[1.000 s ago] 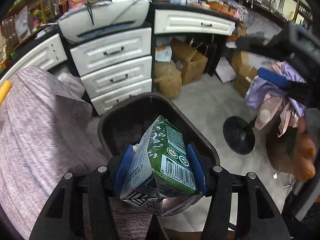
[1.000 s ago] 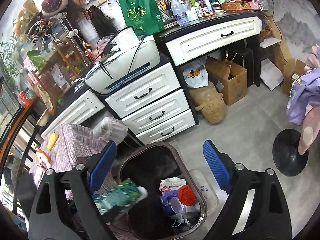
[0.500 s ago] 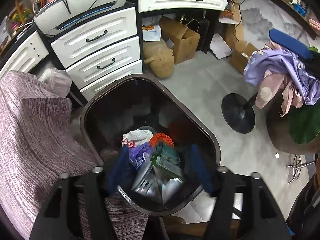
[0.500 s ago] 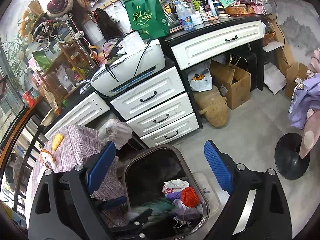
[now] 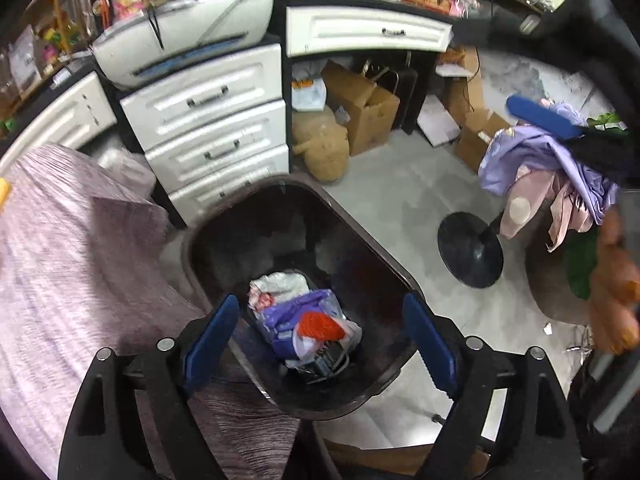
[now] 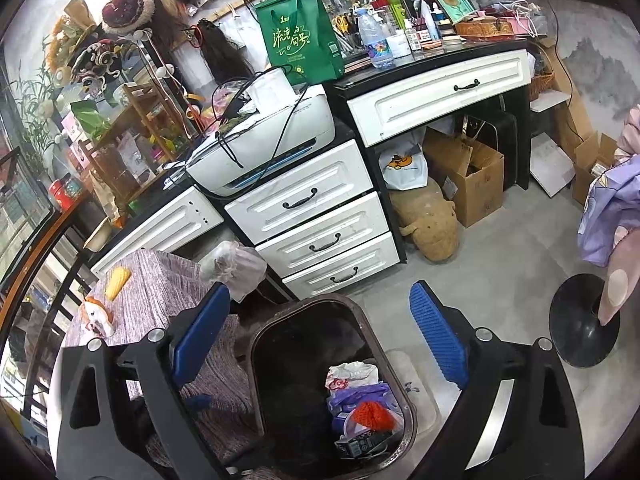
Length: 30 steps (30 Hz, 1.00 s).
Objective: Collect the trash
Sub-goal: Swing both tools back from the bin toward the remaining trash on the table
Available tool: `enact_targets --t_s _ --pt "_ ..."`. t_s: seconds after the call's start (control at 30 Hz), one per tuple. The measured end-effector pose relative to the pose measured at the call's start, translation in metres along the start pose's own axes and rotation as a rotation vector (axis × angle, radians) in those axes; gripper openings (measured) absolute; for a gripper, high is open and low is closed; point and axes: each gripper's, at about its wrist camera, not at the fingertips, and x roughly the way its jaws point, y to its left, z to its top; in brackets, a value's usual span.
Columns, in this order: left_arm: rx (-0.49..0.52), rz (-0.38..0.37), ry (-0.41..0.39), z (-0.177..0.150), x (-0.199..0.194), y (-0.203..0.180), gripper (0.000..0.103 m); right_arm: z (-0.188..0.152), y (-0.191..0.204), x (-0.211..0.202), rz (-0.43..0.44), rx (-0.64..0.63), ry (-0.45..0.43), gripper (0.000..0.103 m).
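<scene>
While the trash (image 5: pixel 304 328) lies heaped at the bottom of the dark bin (image 5: pixel 376 264), my left claw (image 5: pixel 320 340) hangs just above the rim with its blue pads spread wide; its jaws have just been opening, and nothing sits between them. In the pile I make out a white crumpled wrapper (image 5: pixel 280 286), a purple plastic bag (image 5: pixel 296 312) and a red-orange netted lump (image 5: pixel 320 326), all touching one another; darker bits beneath them are too murky to name. My right claw (image 6: pixel 320 344) is also held wide and empty, off to one side of the same bin, and its blue tip shows at the right edge of the left view. A table under a mauve woven cloth (image 5: pixel 72 264) presses against the bin's left side. Behind the bin stands a white drawer unit (image 5: pixel 212 128) with a printer (image 5: pixel 188 40) on top. Cardboard boxes (image 5: pixel 360 104) sit beneath the desk beyond, and a black round stand base (image 5: pixel 470 252) rests on the grey floor to the right.
</scene>
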Motion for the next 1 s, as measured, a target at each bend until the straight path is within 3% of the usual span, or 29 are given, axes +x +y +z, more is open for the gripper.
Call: enact_targets --t_s 0.23,0.67,0.8,0.93,1.0 --pt "-0.005 0.067 -0.081 -0.015 -0.036 0.023 0.088 -0.013 0.021 0.014 0.071 -0.073 0.066 0.090" --pt "-0.210 0.200 -0.164 -0.055 -0.100 0.128 0.091 -0.041 0.075 0.031 0.146 -0.250 0.179 0.090" --pt "-0.251 0.294 -0.184 -0.055 -0.118 0.176 0.096 -0.048 0.097 0.034 0.162 -0.303 0.208 0.090" --pt "-0.297 0.501 -0.198 -0.053 -0.127 0.229 0.096 -0.056 0.122 0.033 0.195 -0.364 0.233 0.090" --pt "-0.339 0.535 -0.205 -0.056 -0.129 0.256 0.096 -0.059 0.138 0.033 0.214 -0.404 0.236 0.090"
